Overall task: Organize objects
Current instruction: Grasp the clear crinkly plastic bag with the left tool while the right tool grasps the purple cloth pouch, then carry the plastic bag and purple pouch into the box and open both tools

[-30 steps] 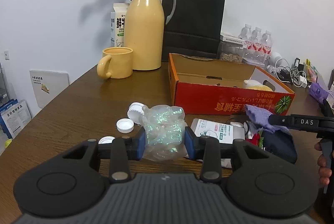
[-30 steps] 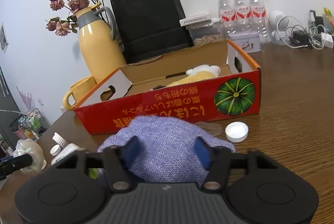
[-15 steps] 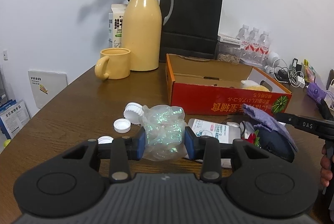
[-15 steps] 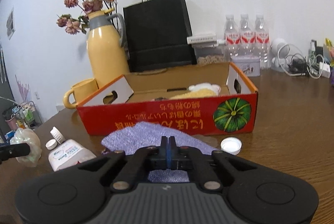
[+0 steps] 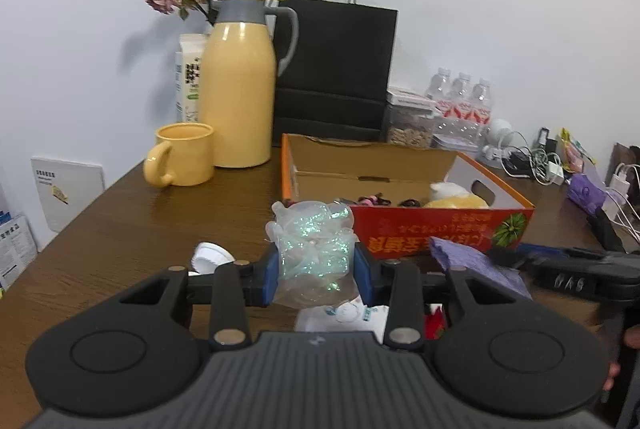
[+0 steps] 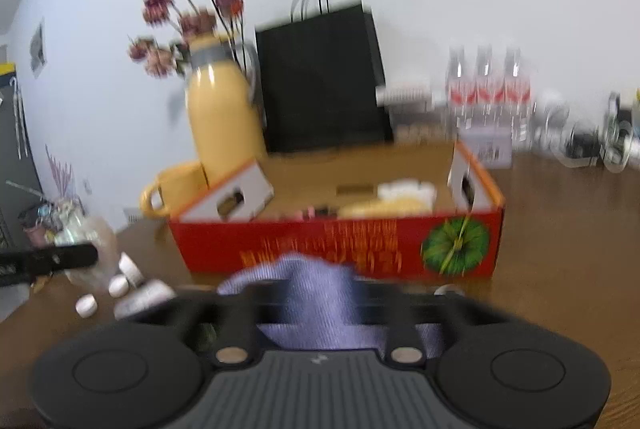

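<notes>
Brown wooden tabletop [image 5: 120, 229], cluttered. Red cardboard box [image 5: 424, 233], open-topped, mid-tabletop, holding a yellow plush toy [image 5: 456, 203]. Purple cloth [image 6: 316, 293], draped low in front of box, between opening jaws of right claw [image 6: 316, 299]; pad contact lost to blur. Iridescent plastic bag [image 5: 314, 257], pinched in left claw [image 5: 316, 273], raised before box's near wall.

Black hand-held gripper [image 5: 316, 267], blue pads [image 5: 271, 273]
</notes>
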`<state>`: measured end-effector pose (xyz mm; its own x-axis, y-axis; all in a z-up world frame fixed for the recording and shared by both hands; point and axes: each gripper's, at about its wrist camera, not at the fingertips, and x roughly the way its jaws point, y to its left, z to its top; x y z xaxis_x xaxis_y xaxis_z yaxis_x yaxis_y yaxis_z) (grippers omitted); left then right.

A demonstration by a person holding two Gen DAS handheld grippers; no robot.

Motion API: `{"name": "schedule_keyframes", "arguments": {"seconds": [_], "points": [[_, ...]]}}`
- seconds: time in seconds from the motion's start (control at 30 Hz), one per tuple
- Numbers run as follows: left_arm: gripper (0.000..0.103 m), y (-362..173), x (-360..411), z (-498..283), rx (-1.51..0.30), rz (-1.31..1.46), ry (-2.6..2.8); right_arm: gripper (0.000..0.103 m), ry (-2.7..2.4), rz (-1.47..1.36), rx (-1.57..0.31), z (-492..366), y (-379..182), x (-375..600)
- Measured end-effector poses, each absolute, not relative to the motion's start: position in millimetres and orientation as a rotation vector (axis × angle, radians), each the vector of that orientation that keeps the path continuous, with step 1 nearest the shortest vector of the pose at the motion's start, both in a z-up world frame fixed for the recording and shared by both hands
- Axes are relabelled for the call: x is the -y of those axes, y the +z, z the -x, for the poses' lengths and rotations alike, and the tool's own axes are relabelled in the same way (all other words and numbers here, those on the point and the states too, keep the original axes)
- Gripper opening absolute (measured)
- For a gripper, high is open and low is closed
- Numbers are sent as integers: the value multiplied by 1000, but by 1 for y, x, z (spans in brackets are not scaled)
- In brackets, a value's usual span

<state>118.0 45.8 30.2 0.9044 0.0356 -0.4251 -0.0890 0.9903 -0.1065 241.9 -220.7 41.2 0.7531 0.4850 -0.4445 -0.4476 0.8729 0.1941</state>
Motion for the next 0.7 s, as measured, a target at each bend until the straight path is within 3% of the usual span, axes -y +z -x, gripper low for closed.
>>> {"name": "schedule_keyframes", "arguments": {"seconds": [0.03, 0.1, 0.13, 0.17, 0.2, 0.27, 0.4, 0.53, 0.57, 0.6, 0.67, 0.7], "points": [[38, 28, -45, -119, -443, 125, 60, 97, 513, -71, -513, -243, 38, 218], [38, 24, -45, -120, -455, 128, 58, 73, 529, -74, -551, -249, 33, 214], [38, 23, -45, -120, -461, 130, 59, 66, 550, -94, -566, -251, 30, 213], [38, 21, -46, -120, -464, 132, 61, 55, 553, -101, -563, -251, 30, 213], [38, 20, -46, -120, -464, 134, 62, 28, 549, -92, -552, -248, 30, 213], [38, 19, -49, -118, -464, 137, 66, 5, 545, -88, -555, -247, 29, 213], [38, 19, -49, -116, -460, 139, 65, 2, 546, -78, -545, -244, 27, 212], [38, 19, -50, -114, -457, 144, 63, 4, 538, -126, -522, -244, 30, 220], [38, 19, -50, -113, -456, 144, 63, 16, 533, -156, -521, -246, 32, 224], [38, 19, -50, -113, -455, 144, 64, 54, 538, -176, -537, -250, 34, 227], [38, 20, -51, -112, -454, 143, 67, 96, 554, -187, -579, -259, 35, 227], [38, 21, -51, -112, -451, 143, 69, 89, 571, -174, -600, -262, 35, 224]]}}
